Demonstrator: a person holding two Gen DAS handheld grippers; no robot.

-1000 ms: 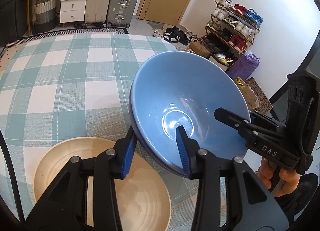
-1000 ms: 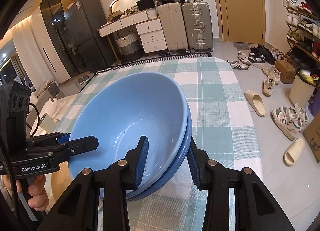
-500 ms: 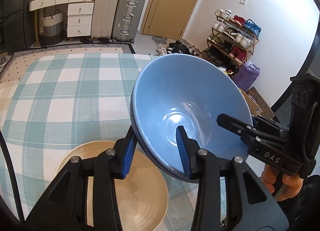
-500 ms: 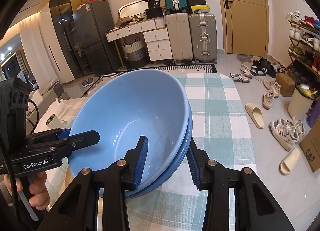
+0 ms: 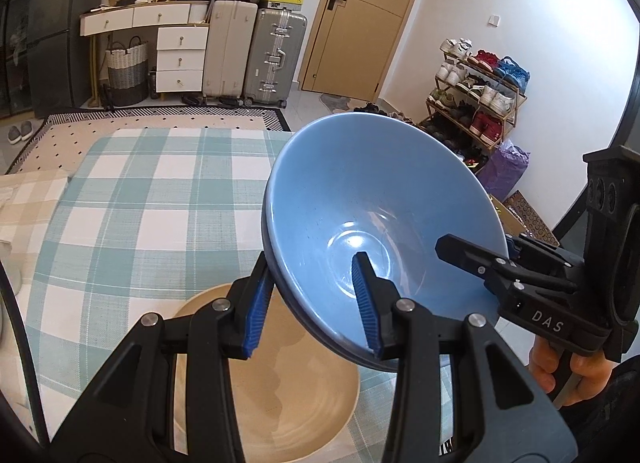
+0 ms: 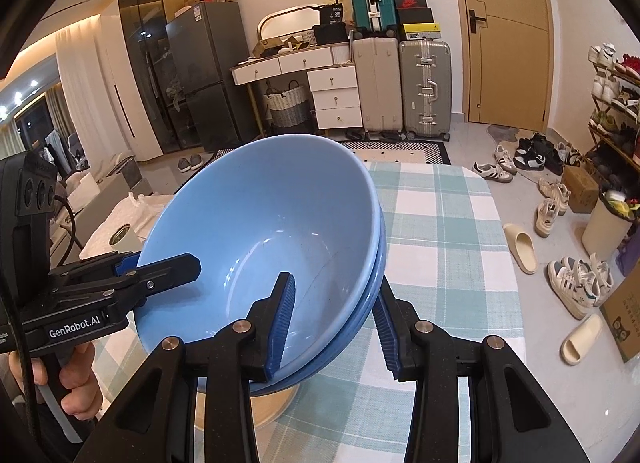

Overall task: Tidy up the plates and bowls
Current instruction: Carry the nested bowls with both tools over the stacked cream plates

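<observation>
Two nested blue bowls (image 5: 372, 199) hang in the air above the checked table, tilted. My left gripper (image 5: 310, 305) is shut on their near rim, one finger inside, one outside. My right gripper (image 6: 334, 317) is shut on the opposite rim of the same blue bowls (image 6: 264, 223). The right gripper also shows in the left wrist view (image 5: 508, 271), and the left gripper in the right wrist view (image 6: 156, 267). A wide beige bowl (image 5: 280, 391) sits on the table right below the blue bowls; its edge shows in the right wrist view (image 6: 276, 399).
The green and white checked tablecloth (image 5: 152, 215) stretches away to the far edge. A beige checked cloth (image 5: 24, 203) lies at the left. Beyond the table are suitcases (image 5: 272, 55), a drawer unit, a shoe rack (image 5: 476, 95) and shoes on the floor (image 6: 572, 283).
Both grippers have lifted the nested blue bowls higher above the table and the beige bowl. More of the room shows beyond the table. The grips have not changed.
</observation>
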